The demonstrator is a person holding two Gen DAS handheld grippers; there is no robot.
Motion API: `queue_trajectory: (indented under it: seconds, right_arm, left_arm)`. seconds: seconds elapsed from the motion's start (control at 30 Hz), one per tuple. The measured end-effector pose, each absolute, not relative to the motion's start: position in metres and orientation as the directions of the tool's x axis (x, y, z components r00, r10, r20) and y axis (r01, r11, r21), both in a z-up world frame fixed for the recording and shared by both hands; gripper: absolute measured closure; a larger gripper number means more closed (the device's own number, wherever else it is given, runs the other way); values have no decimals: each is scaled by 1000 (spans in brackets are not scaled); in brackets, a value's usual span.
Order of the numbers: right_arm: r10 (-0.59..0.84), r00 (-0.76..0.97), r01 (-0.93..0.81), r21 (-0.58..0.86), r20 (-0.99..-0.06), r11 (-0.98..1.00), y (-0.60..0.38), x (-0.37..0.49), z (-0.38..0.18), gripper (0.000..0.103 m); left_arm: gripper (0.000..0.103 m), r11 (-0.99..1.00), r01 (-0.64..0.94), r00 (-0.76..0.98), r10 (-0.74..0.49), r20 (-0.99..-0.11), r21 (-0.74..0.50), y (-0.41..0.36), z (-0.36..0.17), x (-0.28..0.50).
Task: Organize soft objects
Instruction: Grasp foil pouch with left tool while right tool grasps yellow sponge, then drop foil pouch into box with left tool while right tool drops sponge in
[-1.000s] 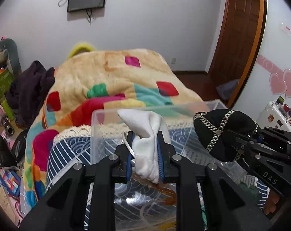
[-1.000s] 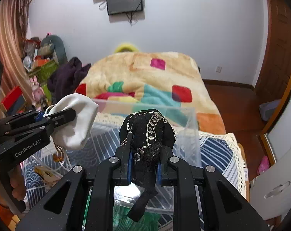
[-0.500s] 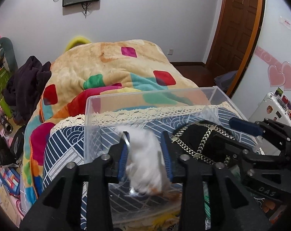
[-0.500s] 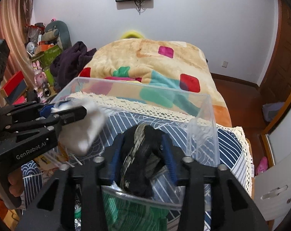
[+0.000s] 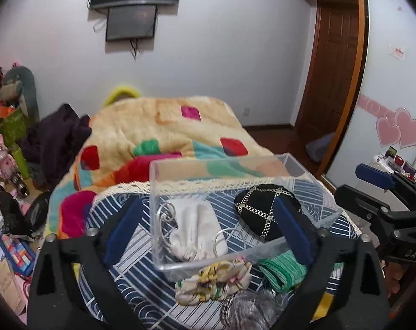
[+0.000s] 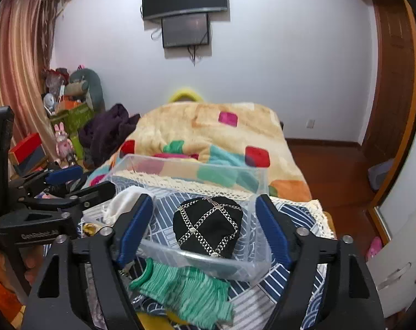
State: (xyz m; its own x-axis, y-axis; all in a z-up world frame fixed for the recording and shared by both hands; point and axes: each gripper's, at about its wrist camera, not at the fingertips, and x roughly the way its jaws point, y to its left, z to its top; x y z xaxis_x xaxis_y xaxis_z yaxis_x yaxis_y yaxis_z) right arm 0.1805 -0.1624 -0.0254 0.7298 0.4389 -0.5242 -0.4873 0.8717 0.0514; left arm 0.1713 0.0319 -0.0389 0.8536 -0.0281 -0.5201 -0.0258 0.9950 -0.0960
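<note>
Both grippers, left and right, spread and empty above the clear box, where white cloth and black cap lie sorted.

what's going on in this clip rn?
A person with a handheld gripper in each hand is sorting soft items into a clear plastic bin on the bed. A white cloth pouch and a black chain-trimmed hat lie inside it. The left gripper and the right gripper are both open and empty above the bin. A green knit piece and a floral scrunchie sit outside, in front of the bin.
</note>
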Motion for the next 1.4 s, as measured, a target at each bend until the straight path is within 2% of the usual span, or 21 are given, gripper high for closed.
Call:
queue_trajectory:
  seconds: [0.17,0.4,0.63,0.87,0.93,1.07,1.13,1.2,1.23,1.3,1.4]
  right_arm:
    - [463,738,-502,59,-492,863,-170,160,-25,21]
    - [483,721,-521,72,-496,851,-171,142,-37,21]
    - [501,675,-534,110,-541,838,-170,130,-59,21]
    - [520,621,-561,131,-587,817,-164,117,-82,22]
    - [531,600,-572,144,-598,808,-162,116,-87,25]
    - [547,561,-594,159,-621,789,-159,114,-97,42]
    - [553,543,-601,166,-632,782,-157,116,-101,50]
    - [558,526,-607,176,-641,775,-156,116,-105,60]
    - [559,521,-609,178,-645,773,-156,117,-107,62]
    - [551,517,-603,179,-654,778,-156,118,-111,67]
    - [562,516,-599,196,-646,776,-160,116,-110,69]
  left_arm:
    - [1,998,-24,865,-10,-502,-61,27,-40,143]
    - [1,997,-5,826,-43,-562,-83,23,-65,117]
    - [1,995,12,769,-72,-635,-98,12,-98,102]
    - [1,992,35,732,-109,-672,-122,2,-118,96]
    - [2,990,33,724,-117,-680,-136,1,-122,95]
    - [21,987,51,693,-146,-706,-155,-3,-132,100]
    - [27,982,61,678,-172,-715,-178,-4,-137,102]
    - [38,980,75,669,-186,-720,-185,-8,-141,103]
    - [42,979,82,666,-194,-721,-188,-9,-142,103]
    - [57,973,100,659,-220,-719,-206,-10,-142,102]
    - [71,969,122,659,-242,-712,-217,-12,-139,97]
